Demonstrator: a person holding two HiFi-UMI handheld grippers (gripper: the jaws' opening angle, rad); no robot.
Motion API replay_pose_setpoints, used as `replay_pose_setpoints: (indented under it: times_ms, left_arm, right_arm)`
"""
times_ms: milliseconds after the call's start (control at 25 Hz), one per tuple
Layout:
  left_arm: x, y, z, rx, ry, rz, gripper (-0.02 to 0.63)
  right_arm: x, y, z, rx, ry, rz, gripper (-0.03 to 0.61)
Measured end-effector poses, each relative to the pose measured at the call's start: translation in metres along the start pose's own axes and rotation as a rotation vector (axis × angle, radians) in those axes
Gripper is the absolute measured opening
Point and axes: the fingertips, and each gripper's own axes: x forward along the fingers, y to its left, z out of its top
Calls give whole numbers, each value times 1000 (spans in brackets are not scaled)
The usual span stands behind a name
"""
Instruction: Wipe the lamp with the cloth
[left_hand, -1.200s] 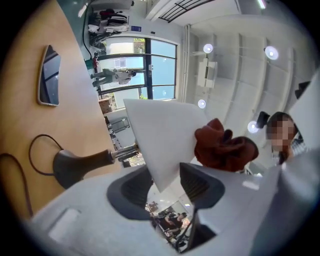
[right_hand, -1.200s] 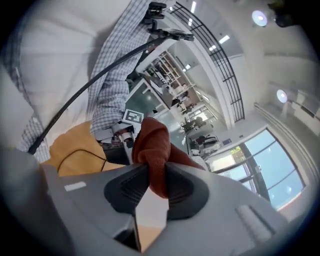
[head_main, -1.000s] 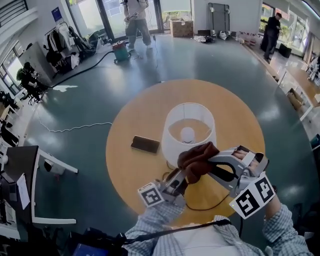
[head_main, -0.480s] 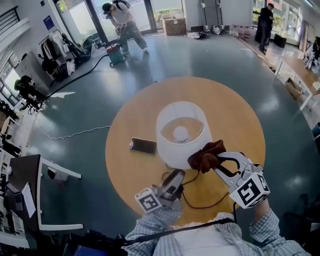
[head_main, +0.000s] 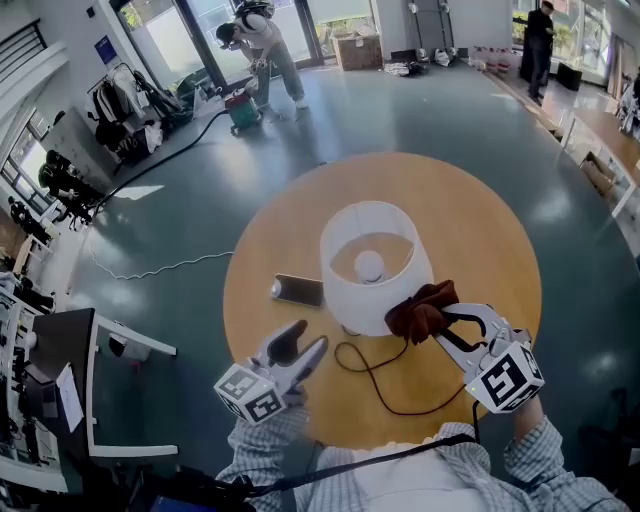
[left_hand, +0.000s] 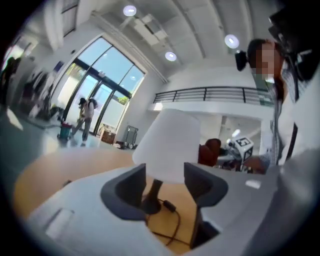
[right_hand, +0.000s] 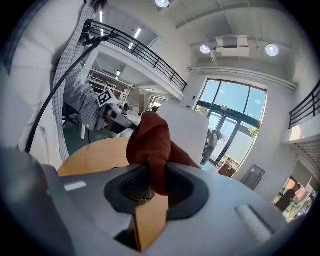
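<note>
Open hall, teal floor (head_main: 150, 230) spreading around; round wooden surface (head_main: 470, 230) sitting mid-frame. Left gripper (head_main: 308, 338) hovering over surface rim at 7 o'clock of lamp (head_main: 375, 265); fingers (left_hand: 127, 187) having just been opening, now standing released, nothing between them, lamp base showing beyond gap. Phone (head_main: 297, 290) lying flat at 9 o'clock of lamp. White lamp standing upright at centre, black cord (head_main: 375, 385) trailing toward 6 o'clock. Right gripper (head_main: 442, 325) clenching fingers (right_hand: 182, 187) on rust-brown cloth (head_main: 420, 310), cloth meeting shade at 4 o'clock.

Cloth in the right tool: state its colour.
The cloth is dark rust-brown, plain with no pattern, clearest in the right gripper view.
</note>
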Motion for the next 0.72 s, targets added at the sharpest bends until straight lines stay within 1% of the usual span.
replay_pose_setpoints:
  times_ms: [80, 160, 280, 400, 480, 560, 640, 720]
  left_arm:
    - [2, 1, 25, 191, 50, 12, 232]
    - [9, -6, 50, 391, 106, -3, 233]
    - [24, -24, 75, 679, 221, -76, 241]
    - [40, -41, 82, 917, 377, -179, 247]
    - [50, -53, 82, 1054, 474, -242, 255]
    - [59, -63, 83, 1168, 546, -292, 255]
    - [67, -69, 82, 1244, 614, -340, 255]
    - [73, -70, 75, 1287, 690, -389, 253]
  right_arm:
    - [0, -1, -2, 1, -5, 2, 87]
    - [1, -1, -3, 2, -9, 3, 87]
    - [5, 0, -3, 0, -15, 13, 87]
    - [9, -2, -4, 2, -14, 13, 87]
    - [10, -2, -5, 8, -20, 11, 87]
    - [10, -1, -4, 12, -24, 9, 87]
    - [9, -1, -4, 15, -22, 11, 87]
    - [11, 1, -5, 27, -27, 17, 87]
